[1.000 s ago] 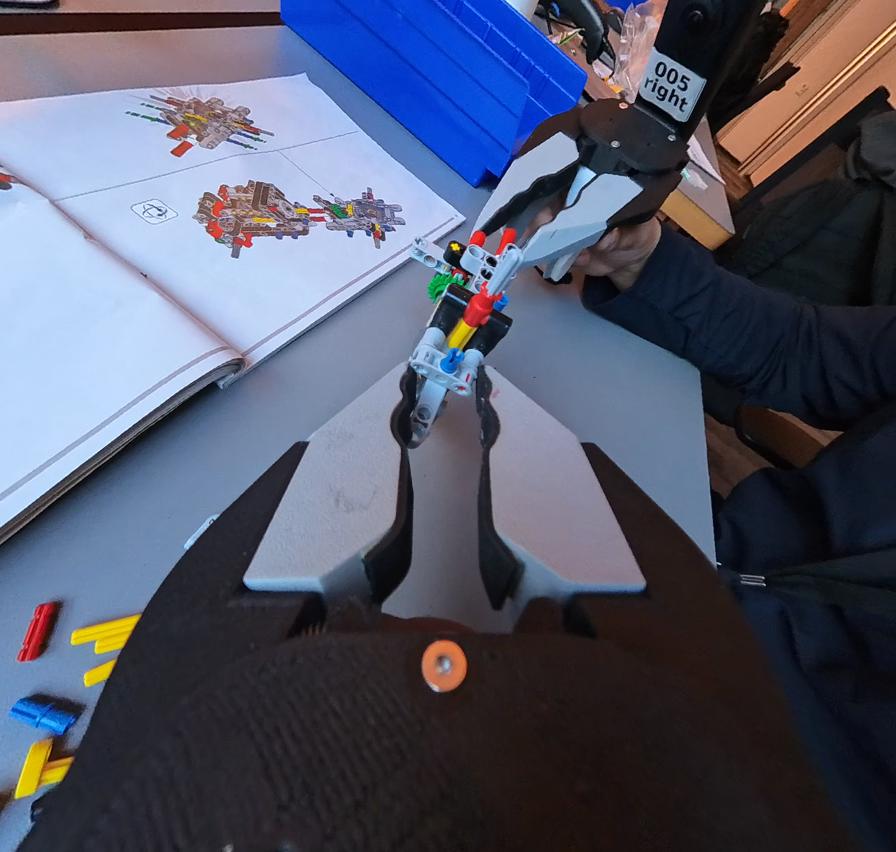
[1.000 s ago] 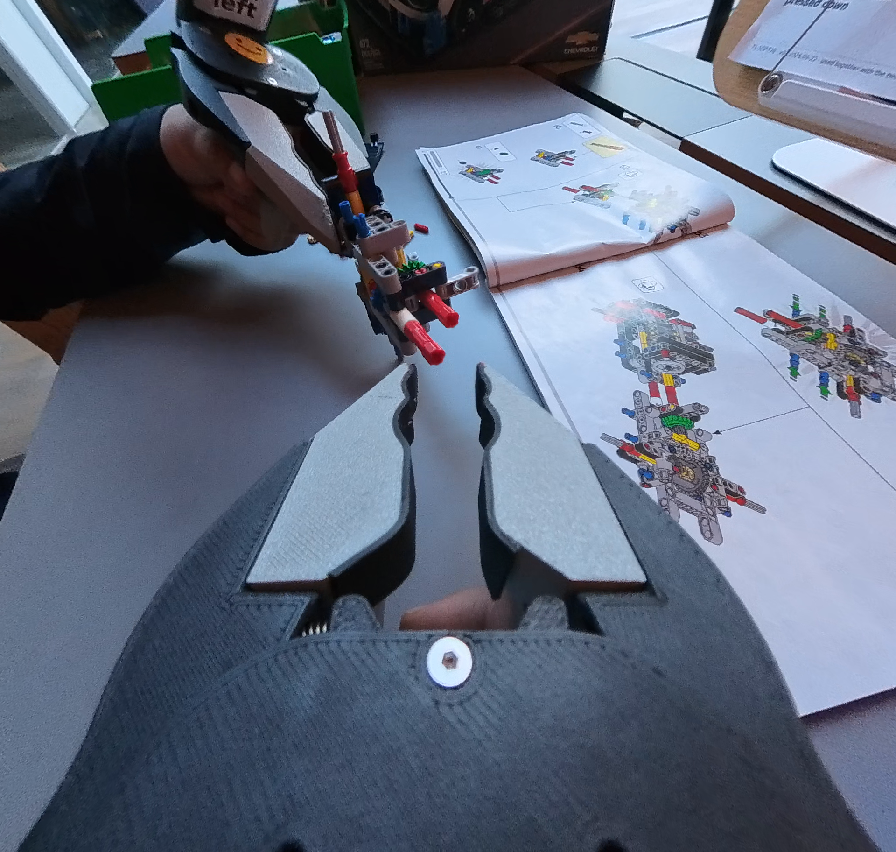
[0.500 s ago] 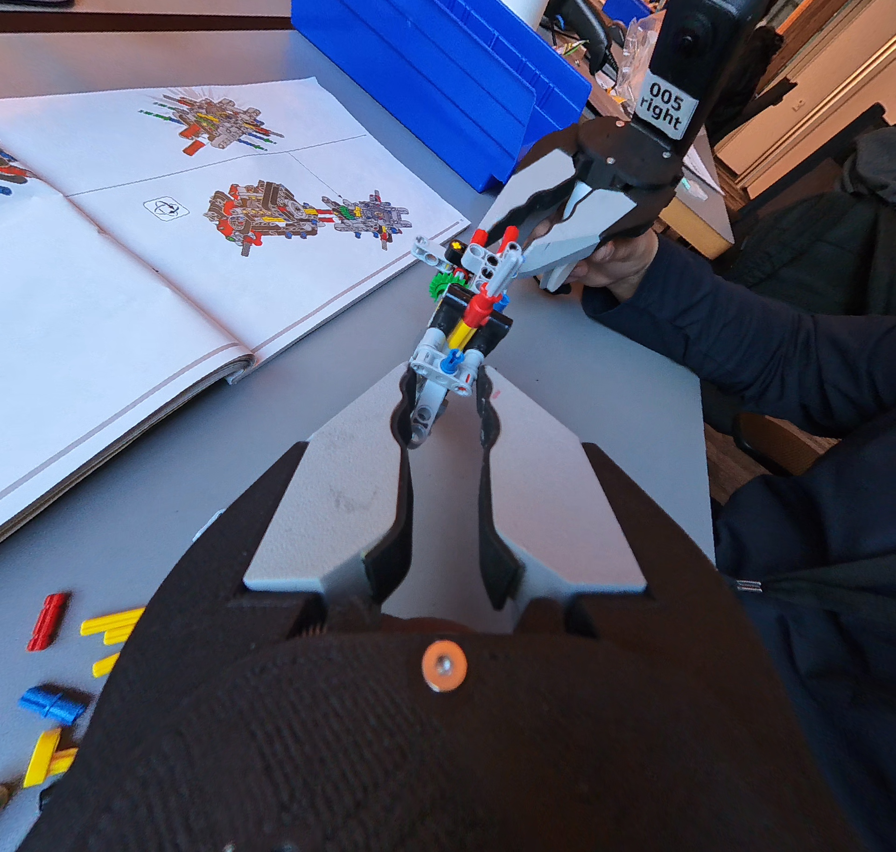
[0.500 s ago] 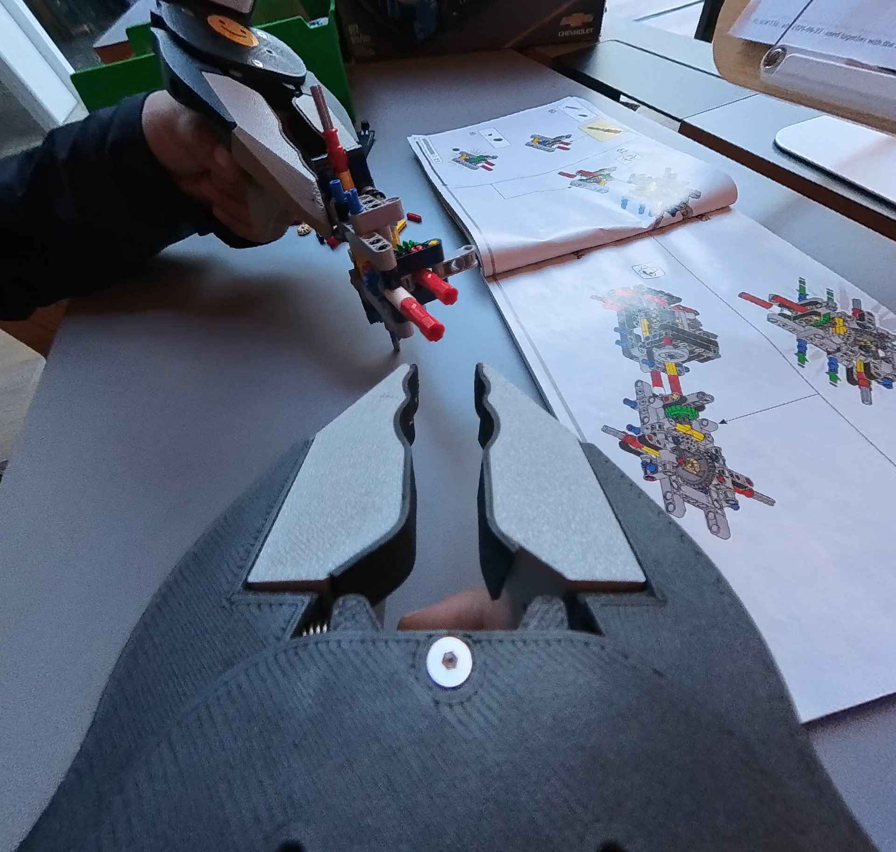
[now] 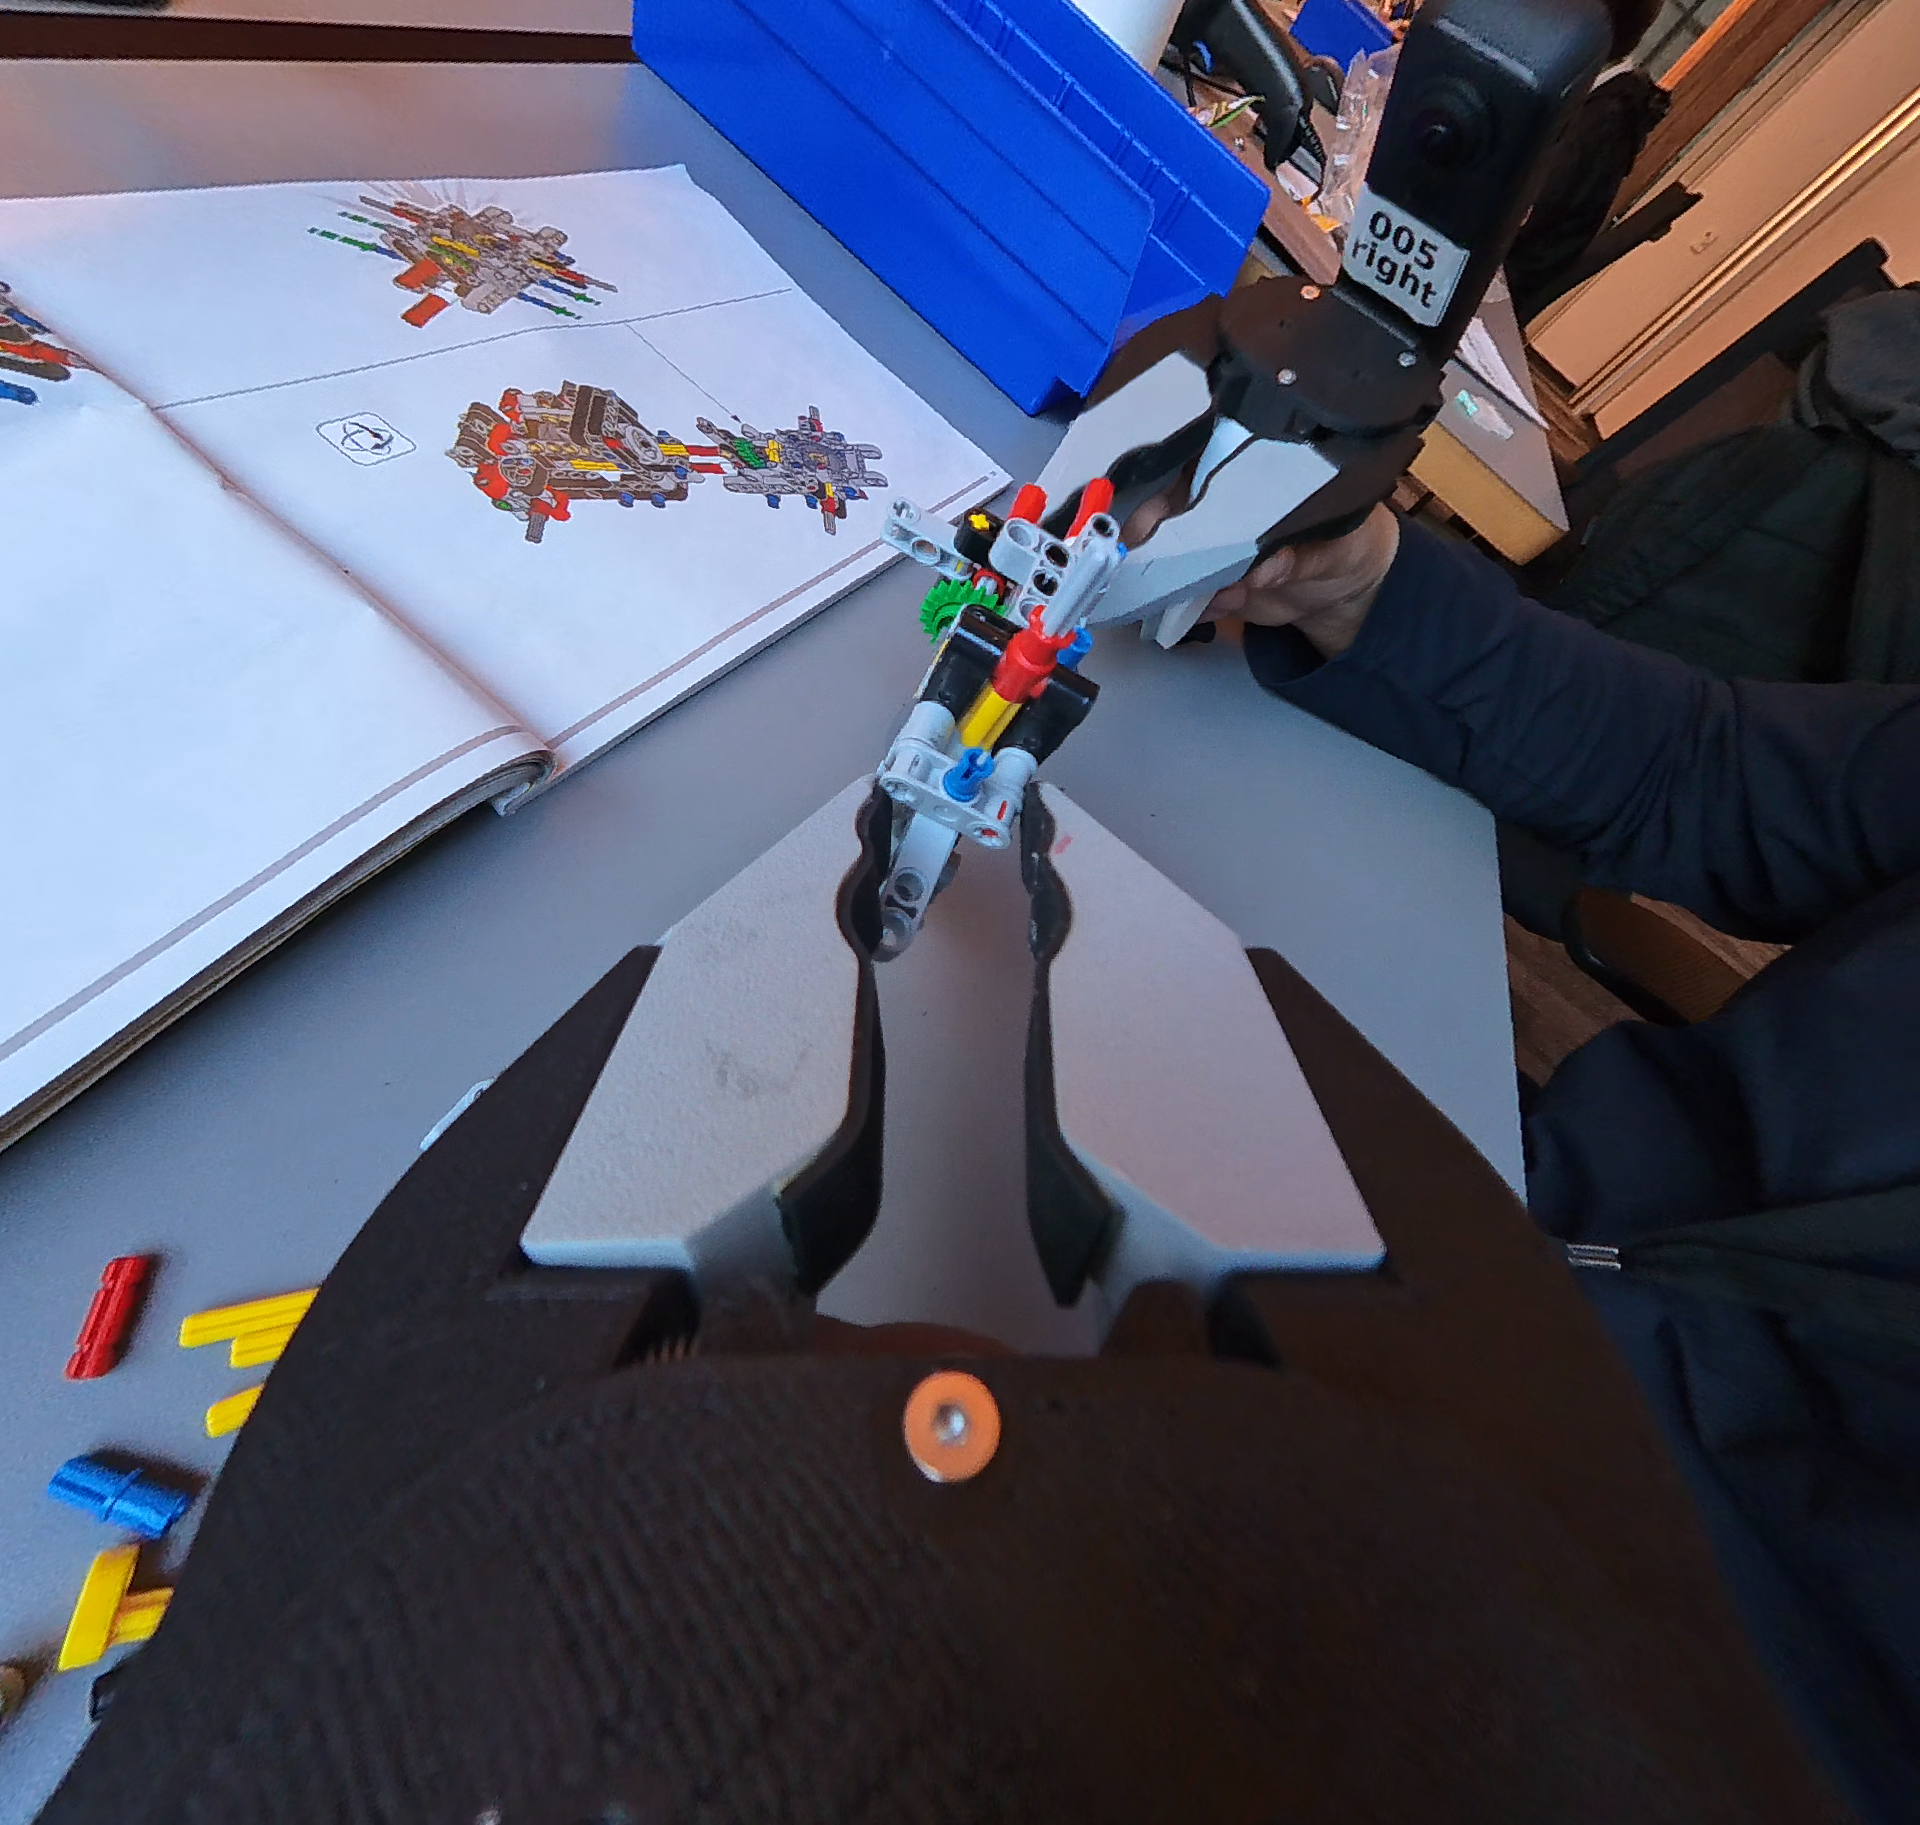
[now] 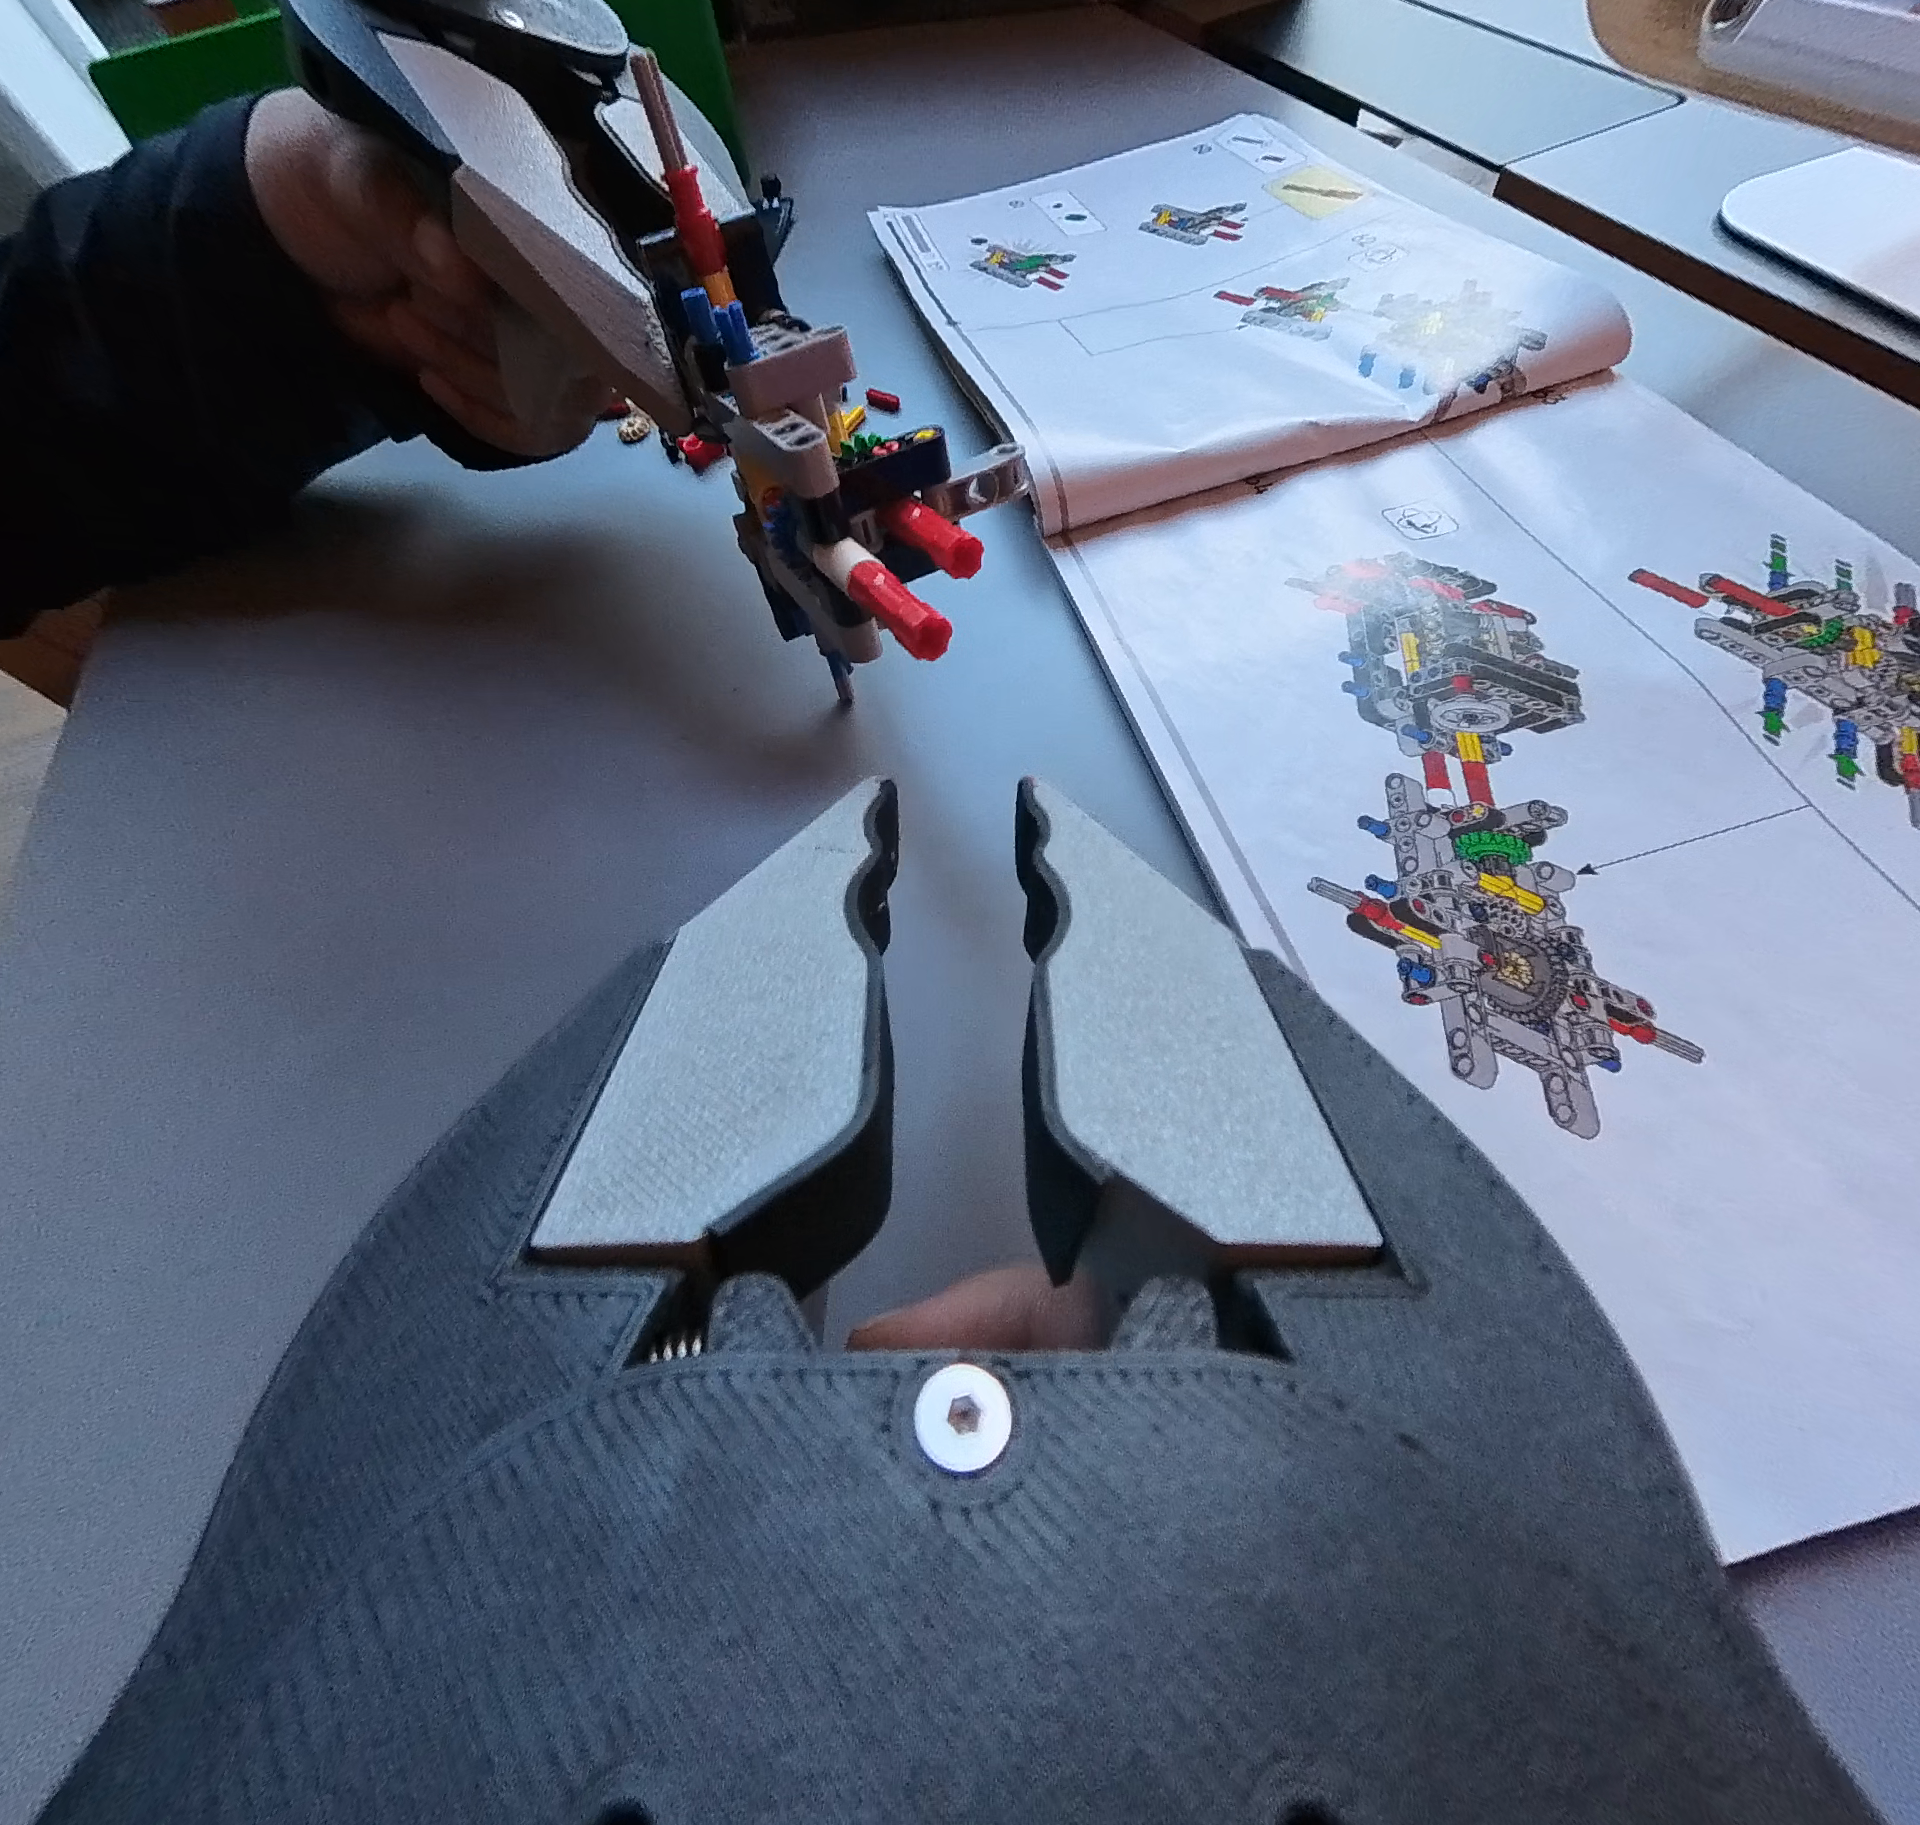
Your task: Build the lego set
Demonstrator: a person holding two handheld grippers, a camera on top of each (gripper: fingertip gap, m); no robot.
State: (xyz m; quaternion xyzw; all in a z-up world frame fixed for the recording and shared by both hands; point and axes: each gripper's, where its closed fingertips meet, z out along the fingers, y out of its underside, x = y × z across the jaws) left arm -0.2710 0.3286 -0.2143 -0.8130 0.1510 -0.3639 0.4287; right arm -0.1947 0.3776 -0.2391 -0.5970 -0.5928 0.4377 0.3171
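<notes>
My left gripper (image 5: 951, 845) is shut on a small brick assembly (image 5: 987, 674) of grey beams, a black frame, a green gear and red, yellow and blue pins, gripping its grey end and holding it above the grey table (image 5: 665, 902). The assembly also shows in the right wrist view (image 6: 821, 487), with two red axles pointing toward my right gripper (image 6: 951, 845). My right gripper is open with nothing between its fingers and hovers over the table a short way from the assembly's red axles. It also shows in the left wrist view (image 5: 1132, 539), just beyond the assembly.
An open instruction booklet (image 5: 312, 580) lies on the table; it also shows in the right wrist view (image 6: 1558, 788). A blue bin (image 5: 935, 144) stands behind it. Loose red, yellow and blue pieces (image 5: 156, 1380) lie at the near left. A green bin (image 6: 644, 30) and a dark box stand at the back. Left tips to right tips: about 10 cm.
The left gripper keeps its hold on the assembly. The assembly has drawn a little closer to my right gripper in its view. The right gripper's fingers stay apart and empty.
</notes>
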